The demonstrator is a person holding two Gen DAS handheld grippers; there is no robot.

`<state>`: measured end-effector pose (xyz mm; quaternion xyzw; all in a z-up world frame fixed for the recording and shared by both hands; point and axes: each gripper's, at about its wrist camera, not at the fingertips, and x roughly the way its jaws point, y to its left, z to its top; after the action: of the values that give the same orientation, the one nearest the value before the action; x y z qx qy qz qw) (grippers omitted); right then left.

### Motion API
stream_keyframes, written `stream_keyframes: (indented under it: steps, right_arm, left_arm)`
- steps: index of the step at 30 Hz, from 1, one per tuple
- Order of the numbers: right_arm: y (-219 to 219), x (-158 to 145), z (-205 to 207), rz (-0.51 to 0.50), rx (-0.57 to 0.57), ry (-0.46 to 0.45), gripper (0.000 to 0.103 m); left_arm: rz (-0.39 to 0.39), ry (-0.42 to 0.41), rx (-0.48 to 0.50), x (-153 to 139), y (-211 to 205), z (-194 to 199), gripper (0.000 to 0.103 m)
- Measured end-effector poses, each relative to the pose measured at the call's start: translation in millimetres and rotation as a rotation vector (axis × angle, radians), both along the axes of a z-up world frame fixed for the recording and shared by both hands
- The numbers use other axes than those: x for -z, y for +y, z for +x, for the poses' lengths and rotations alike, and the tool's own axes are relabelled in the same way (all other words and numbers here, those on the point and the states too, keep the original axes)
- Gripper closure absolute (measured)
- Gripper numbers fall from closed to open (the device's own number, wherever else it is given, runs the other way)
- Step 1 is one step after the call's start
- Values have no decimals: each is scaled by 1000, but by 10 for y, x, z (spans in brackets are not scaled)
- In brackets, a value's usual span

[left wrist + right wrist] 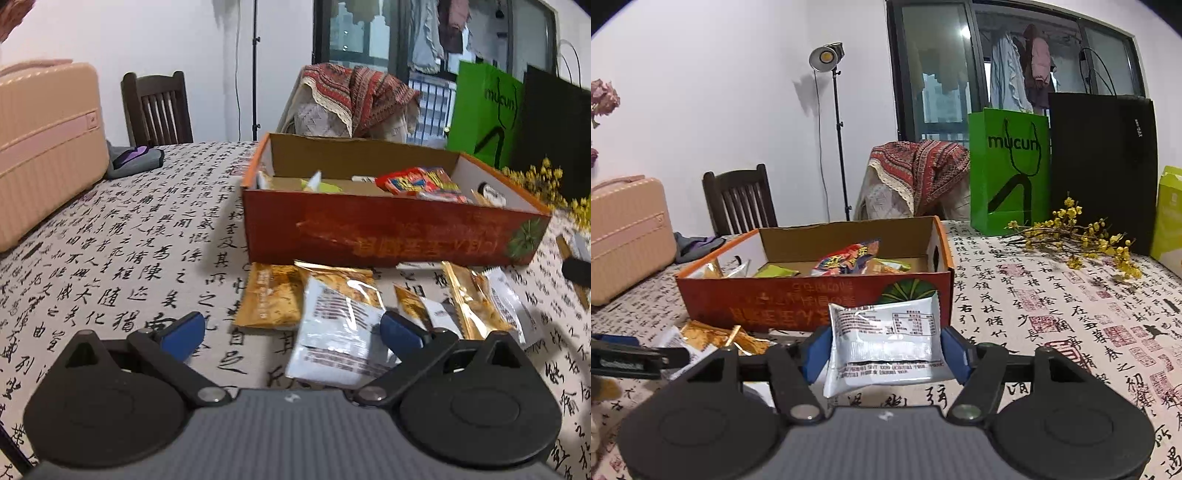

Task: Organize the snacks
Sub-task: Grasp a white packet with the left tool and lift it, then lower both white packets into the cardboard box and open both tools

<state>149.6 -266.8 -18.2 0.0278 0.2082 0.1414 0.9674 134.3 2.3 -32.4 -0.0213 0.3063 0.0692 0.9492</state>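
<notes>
Right gripper [884, 349] clamps 1 white foil snack packet [884, 343]; lift it clear over the red cardboard box [812, 299] wall. Left gripper [291, 332] fingers are spread apart, empty

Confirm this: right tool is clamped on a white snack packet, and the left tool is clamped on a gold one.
Half right. The right tool grips the white snack packet, but the left wrist view shows the left tool open, holding nothing, above loose packets.

Both my wrist views sit low over the table [129, 240], facing the orange box [812, 295] close ahead; both share it.
</notes>
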Motion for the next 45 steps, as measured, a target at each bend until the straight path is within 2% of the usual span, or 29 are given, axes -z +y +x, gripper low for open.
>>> stream_keyframes:
  steps: [9,11,13,14,16,18,21,31,38,45]
  right_arm:
    - [-97,-23,-9,59,-11,-1,38]
    - [-95,-23,-14,64,-14,-2,38]
    - [-106,-26,-28,70,-18,-3,38]
    - [-111,-26,-27,72,-19,-1,38]
    - [-102,-20,-19,73,-20,2,38]
    - [-94,-15,-11,71,-19,6,38]
    - [-101,-13,-3,72,-14,9,38]
    - [-46,-2,15,33,11,11,38]
    - [101,-2,0,-53,13,0,38]
    - [165,-247,-116,-72,17,-47,38]
  left_arm:
    - [106,33,24,40,-295,60,0]
    - [116,30,20,39,-322,57,4]
    - [110,30,27,31,-340,38,31]
    - [101,31,37,25,-347,24,37]
    - [96,27,49,23,-358,-4,46]
    - [108,20,54,39,-375,-38,51]
    - [85,5,68,21,-349,-100,67]
    - [51,-72,60,-148,-133,-331,83]
    - [27,-133,61,-294,-43,-373,84]
    - [23,-213,108,-512,-94,-294,84]
